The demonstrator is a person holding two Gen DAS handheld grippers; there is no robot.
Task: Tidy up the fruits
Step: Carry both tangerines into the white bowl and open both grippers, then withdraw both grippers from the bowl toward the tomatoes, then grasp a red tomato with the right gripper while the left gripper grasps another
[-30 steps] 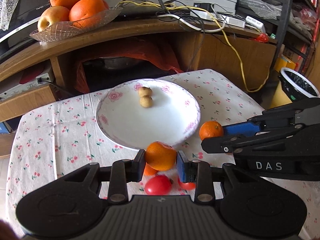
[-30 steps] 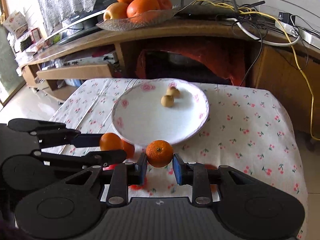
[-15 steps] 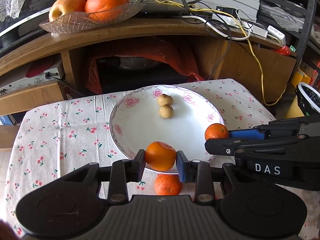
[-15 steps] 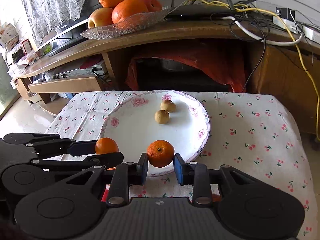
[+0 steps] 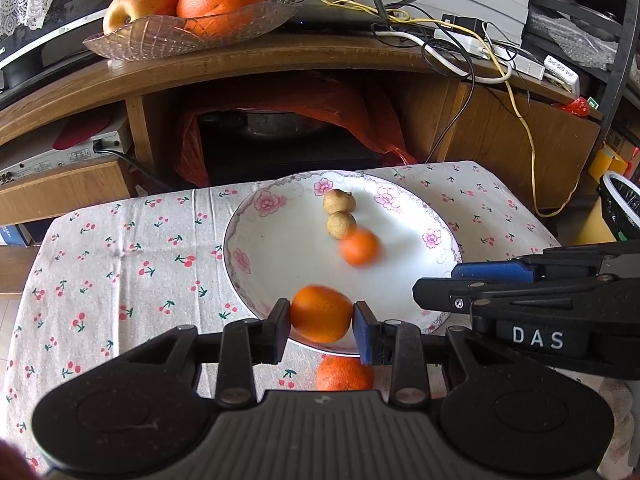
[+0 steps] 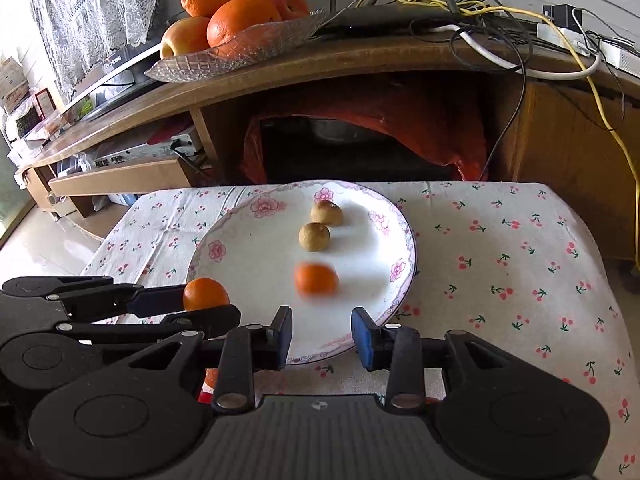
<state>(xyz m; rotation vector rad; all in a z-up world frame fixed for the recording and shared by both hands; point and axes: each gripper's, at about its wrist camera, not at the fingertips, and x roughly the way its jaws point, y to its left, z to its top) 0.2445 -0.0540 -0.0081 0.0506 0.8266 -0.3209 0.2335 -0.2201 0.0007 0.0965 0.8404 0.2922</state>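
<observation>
A white flowered plate (image 5: 280,264) sits on the cherry-print tablecloth and holds two small brown fruits (image 5: 340,214). My left gripper (image 5: 321,317) is shut on a tangerine (image 5: 321,313) over the plate's near rim. My right gripper (image 6: 321,332) is open and empty at the plate's near rim (image 6: 328,354). A blurred tangerine (image 6: 316,279) lies loose on the plate ahead of it, also in the left wrist view (image 5: 359,247). Another tangerine (image 5: 345,374) lies on the cloth below my left gripper.
A wooden TV stand (image 5: 280,64) stands behind the table with a glass bowl of oranges and an apple (image 5: 188,20), cables and a router. A bin (image 5: 622,204) is at the far right. A red fruit (image 6: 206,394) peeks under my right gripper.
My right gripper has opened and let go of its tangerine, which now rolls on the plate. Both grippers moved forward over the plate; the left still holds its tangerine.
</observation>
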